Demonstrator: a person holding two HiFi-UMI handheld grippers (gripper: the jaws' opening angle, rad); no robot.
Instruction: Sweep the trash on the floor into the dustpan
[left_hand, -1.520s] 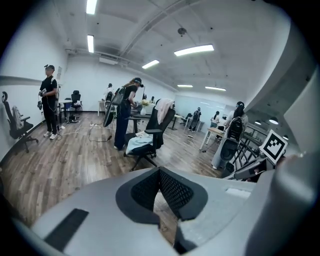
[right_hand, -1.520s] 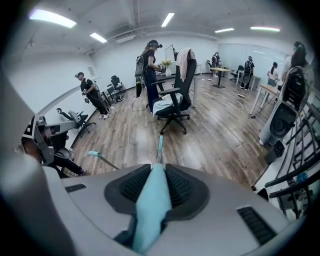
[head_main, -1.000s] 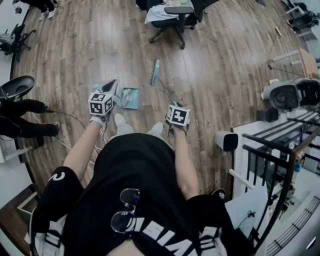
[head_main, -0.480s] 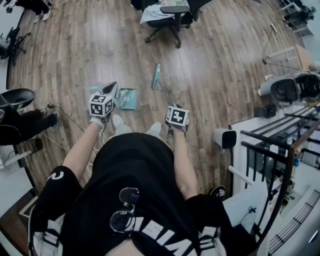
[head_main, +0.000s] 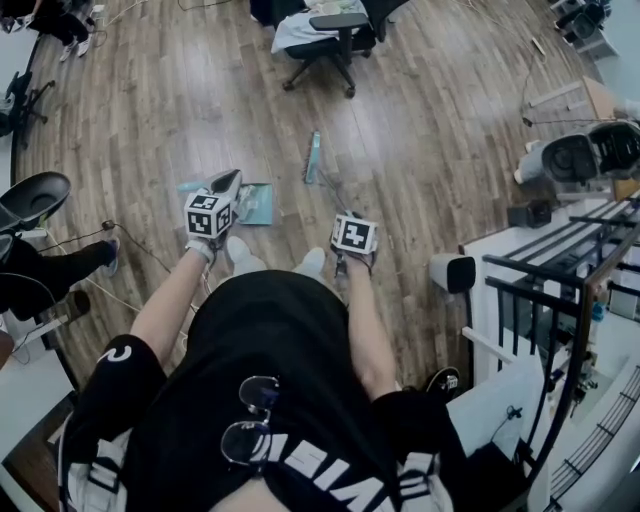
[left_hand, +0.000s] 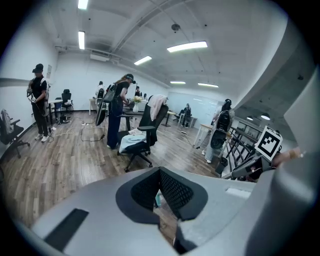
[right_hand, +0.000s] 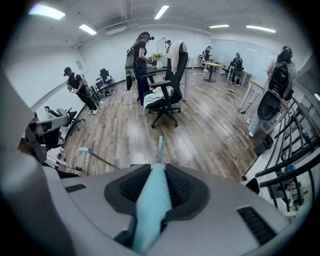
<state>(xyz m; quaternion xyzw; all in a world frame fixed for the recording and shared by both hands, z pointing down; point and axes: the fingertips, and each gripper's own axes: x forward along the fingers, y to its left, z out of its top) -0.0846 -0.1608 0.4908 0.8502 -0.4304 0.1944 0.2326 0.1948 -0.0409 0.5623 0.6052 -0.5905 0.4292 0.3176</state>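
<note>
Sweeper stands on a wood floor (head_main: 150, 110) with a gripper in each hand, broom and dustpan at their feet.
Head view: the right gripper (head_main: 347, 215) clamps the broom handle (head_main: 330, 190), with the teal broom head (head_main: 312, 157) on the boards ahead. The teal dustpan (head_main: 258, 201) lies just beside the left gripper (head_main: 226, 182), with an office chair (head_main: 330, 35) well beyond. Left gripper view: the pads (left_hand: 175, 192) are drawn almost together, and a slit between them shows floorboards and a scrap of teal. Right gripper view: ribbed pads (right_hand: 182, 187) press both sides of the broom handle (right_hand: 149, 210), which runs forward to the broom head (right_hand: 159, 145).
</note>
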